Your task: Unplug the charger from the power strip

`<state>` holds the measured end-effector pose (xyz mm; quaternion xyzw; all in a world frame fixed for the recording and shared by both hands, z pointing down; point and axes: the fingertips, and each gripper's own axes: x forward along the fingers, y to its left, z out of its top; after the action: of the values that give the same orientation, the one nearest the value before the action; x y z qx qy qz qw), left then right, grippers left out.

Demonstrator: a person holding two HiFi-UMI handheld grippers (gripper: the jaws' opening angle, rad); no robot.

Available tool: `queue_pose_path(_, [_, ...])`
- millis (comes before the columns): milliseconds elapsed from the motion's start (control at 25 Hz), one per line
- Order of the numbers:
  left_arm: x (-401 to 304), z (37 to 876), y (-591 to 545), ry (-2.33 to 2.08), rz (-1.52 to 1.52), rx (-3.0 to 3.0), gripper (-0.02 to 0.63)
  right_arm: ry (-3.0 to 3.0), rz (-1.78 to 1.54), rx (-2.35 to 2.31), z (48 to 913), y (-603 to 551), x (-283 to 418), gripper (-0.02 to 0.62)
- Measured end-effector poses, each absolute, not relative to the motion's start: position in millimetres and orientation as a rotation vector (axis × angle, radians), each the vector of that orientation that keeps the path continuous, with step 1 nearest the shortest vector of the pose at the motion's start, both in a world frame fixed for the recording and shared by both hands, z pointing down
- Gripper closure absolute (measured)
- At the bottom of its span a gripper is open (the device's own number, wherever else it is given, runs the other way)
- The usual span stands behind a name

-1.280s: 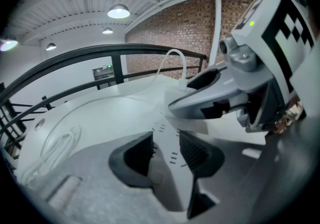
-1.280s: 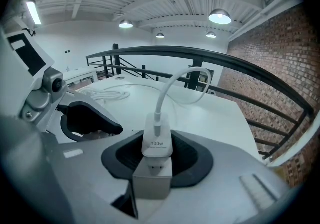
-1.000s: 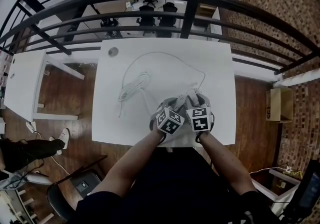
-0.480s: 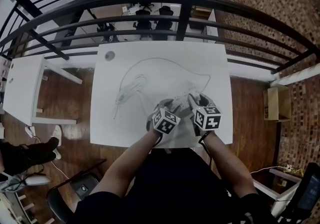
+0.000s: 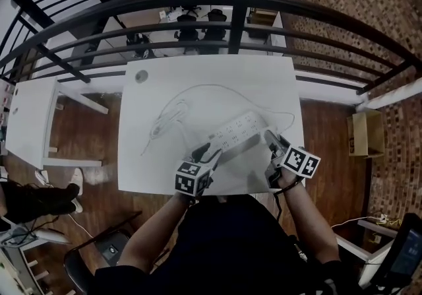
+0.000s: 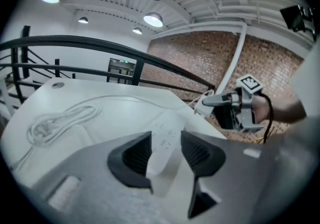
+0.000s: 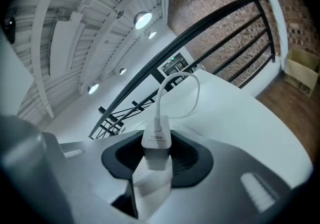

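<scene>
The small white charger block (image 7: 156, 140) was out of the long white plastic power strip (image 5: 236, 130), pinched in the right gripper (image 5: 271, 138) near it, while the left gripper (image 6: 166, 150) had just been opening its jaws wide, the strip's end loose between them.

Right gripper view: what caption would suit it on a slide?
Right gripper clamped on the charger, its cable looping over the table.

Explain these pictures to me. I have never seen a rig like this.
A person holds a two-jaw gripper in each hand. The head view looks down from a camera on the person's head. The other two views come from cameras riding on the grippers. On the white table lie a power strip and a coiled cable. The right gripper is clamped on a white charger, held clear of the strip. The left gripper is open, its jaws having just been opening. The strip's end shows between them, ungripped.
</scene>
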<state>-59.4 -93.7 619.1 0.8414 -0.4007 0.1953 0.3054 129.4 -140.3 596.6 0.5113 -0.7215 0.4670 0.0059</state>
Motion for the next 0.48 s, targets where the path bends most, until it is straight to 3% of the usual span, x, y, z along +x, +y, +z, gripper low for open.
queue_pose_path(280, [-74, 591, -55, -1.012, 0.298, 2.048, 0.433, -2.188, 1.786, 1.623, 621, -112, 146, 0.452])
queue_pose_path(480, [-81, 599, -46, -1.030, 0.325, 2.007, 0.439, -2.082, 1.923, 1.652, 650, -102, 153, 0.453])
